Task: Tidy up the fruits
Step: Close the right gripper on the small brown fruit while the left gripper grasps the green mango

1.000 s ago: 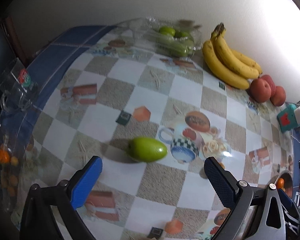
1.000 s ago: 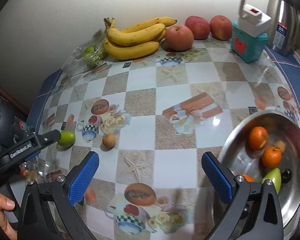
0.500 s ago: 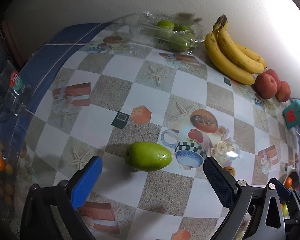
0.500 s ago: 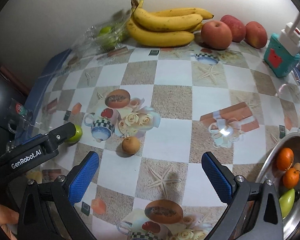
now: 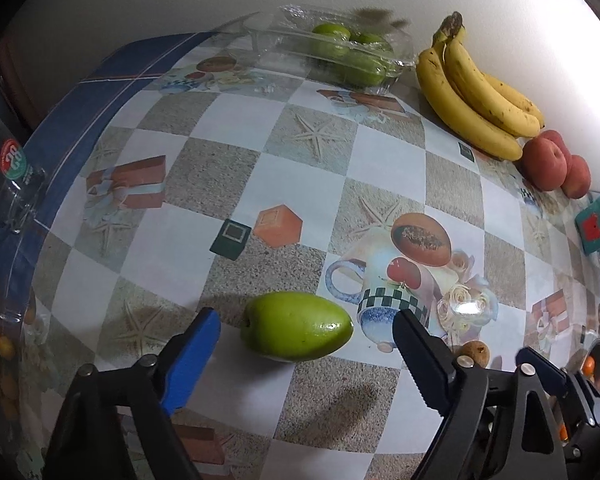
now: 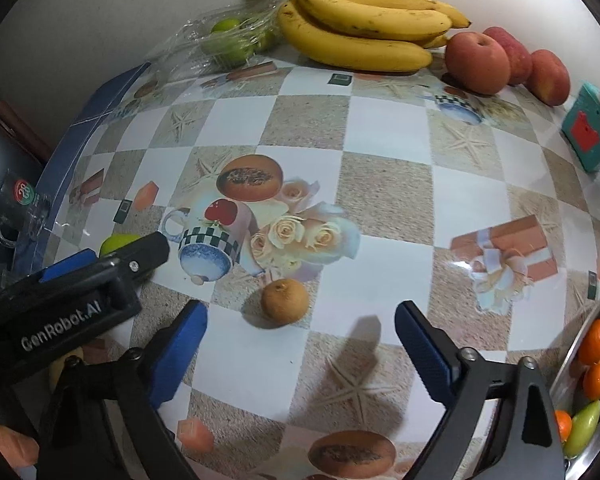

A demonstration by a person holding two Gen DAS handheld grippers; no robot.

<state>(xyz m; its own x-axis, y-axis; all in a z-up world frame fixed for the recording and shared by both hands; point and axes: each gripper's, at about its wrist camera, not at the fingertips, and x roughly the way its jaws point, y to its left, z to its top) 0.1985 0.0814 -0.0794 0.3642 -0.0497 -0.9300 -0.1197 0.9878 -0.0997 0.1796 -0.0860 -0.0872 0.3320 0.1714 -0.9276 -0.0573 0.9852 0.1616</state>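
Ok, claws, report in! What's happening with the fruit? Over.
Left claw open, straddling the green fruit, not touching. Right claw open, just short of the small brown fruit. Both fruits on the table. Nothing in the way.

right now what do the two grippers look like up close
Both are black plastic frames with silver screws. The left gripper and right gripper each carry blue ribbed pads on the fingers. The left one's body reads "GenRobot.AI" in white.

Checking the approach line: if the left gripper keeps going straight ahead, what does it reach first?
Most likely the green fruit, lying on the tablecloth just ahead between the open left gripper fingers.
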